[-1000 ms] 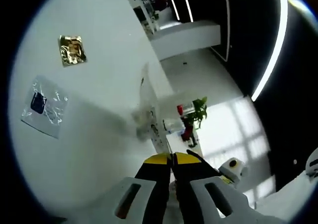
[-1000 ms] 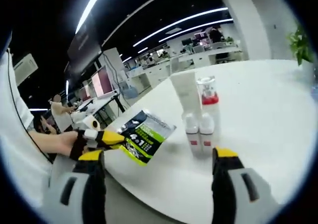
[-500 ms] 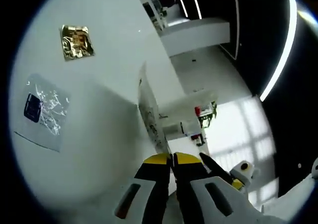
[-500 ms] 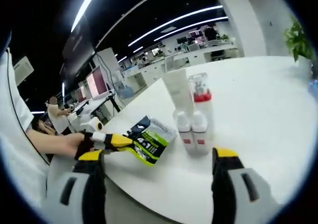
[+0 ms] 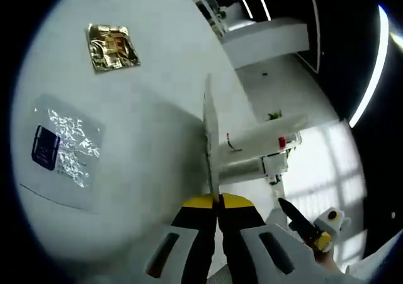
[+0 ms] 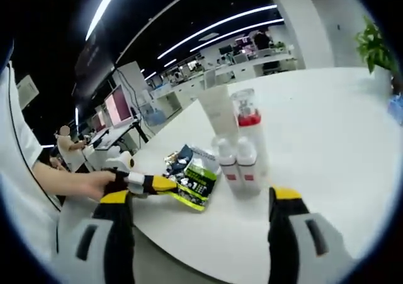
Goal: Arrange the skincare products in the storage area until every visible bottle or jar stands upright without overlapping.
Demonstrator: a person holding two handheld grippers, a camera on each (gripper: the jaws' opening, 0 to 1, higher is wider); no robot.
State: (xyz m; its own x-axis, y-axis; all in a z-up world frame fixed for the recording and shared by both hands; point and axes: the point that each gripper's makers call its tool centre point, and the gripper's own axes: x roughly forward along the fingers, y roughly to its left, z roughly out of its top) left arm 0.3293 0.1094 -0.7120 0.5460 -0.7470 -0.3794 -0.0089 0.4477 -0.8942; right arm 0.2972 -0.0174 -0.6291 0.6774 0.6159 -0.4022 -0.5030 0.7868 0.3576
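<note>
From the left gripper view, my left claw [image 5: 218, 202] is clamped on the edge of a flat green-and-black printed sachet [image 5: 210, 142], which I see edge-on as a thin pale sliver rising from the yellow tips. Half a second ago that sliver leaned further away; now it stands nearly straight along the jaws and the cluster of bottles sits closer behind it, so I judge the sachet has been carried in toward the group. On the white round surface [image 5: 151, 57] lie a crumpled gold foil sachet [image 5: 112, 46] and, nearer me, a clear plastic packet with a dark blue patch [image 5: 63, 148], well apart from each other and both flat. The tall white tube [image 5: 261, 142] and the red-collared clear pump bottle [image 5: 283, 144] show beyond the held sachet.

In the right gripper view, my right claw [image 6: 201, 199] stands wide open with nothing between its jaws, hovering near the surface edge. The left claw comes in from the left with a hand behind it, and the sachet it holds now almost touches the two small white bottles with red labels [image 6: 238, 164]; a second ago it was clearly apart from them. Those two stand upright side by side, with the tube and pump bottle upright just behind.

I see no tray, box or bin; the products rest directly on the surface. The bottles already look settled, so what remains, I judge, is the flat packets.
</note>
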